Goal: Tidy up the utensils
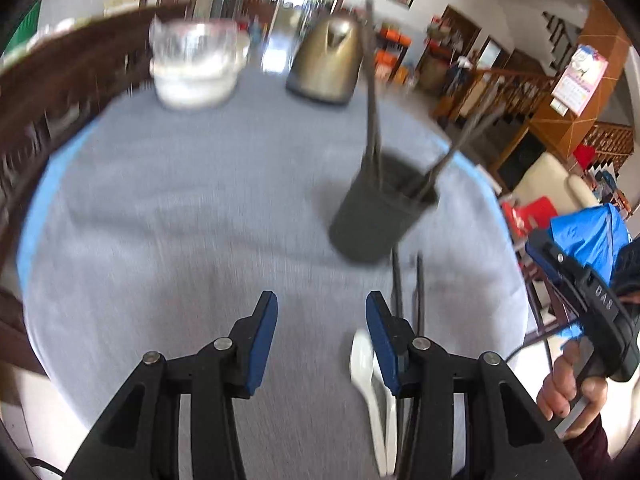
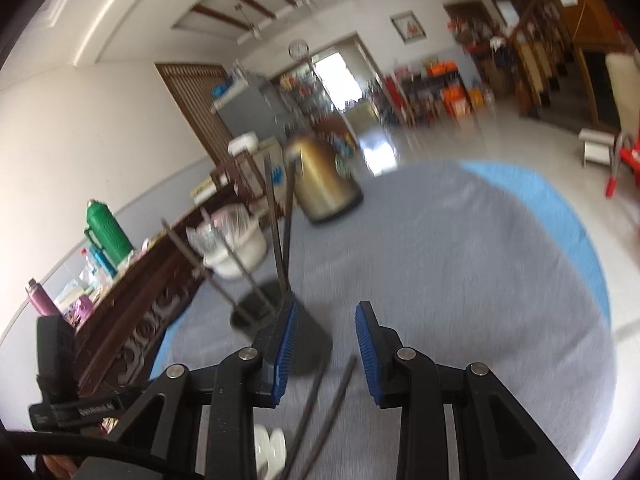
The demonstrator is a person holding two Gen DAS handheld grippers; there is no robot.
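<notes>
With several chopsticks already standing in the dark holder [image 1: 380, 216] ahead of my left claw [image 1: 322, 320], both claws gape empty, right claw [image 2: 326, 334] over two loose chopsticks [image 2: 320, 404] beside a white spoon [image 1: 370, 384] on the counter [image 1: 180, 240].

left gripper [image 1: 321, 308]: jaws parted, nothing held | right gripper [image 2: 326, 320]: jaws parted, nothing held, gripped by a hand [image 1: 576, 388]
</notes>
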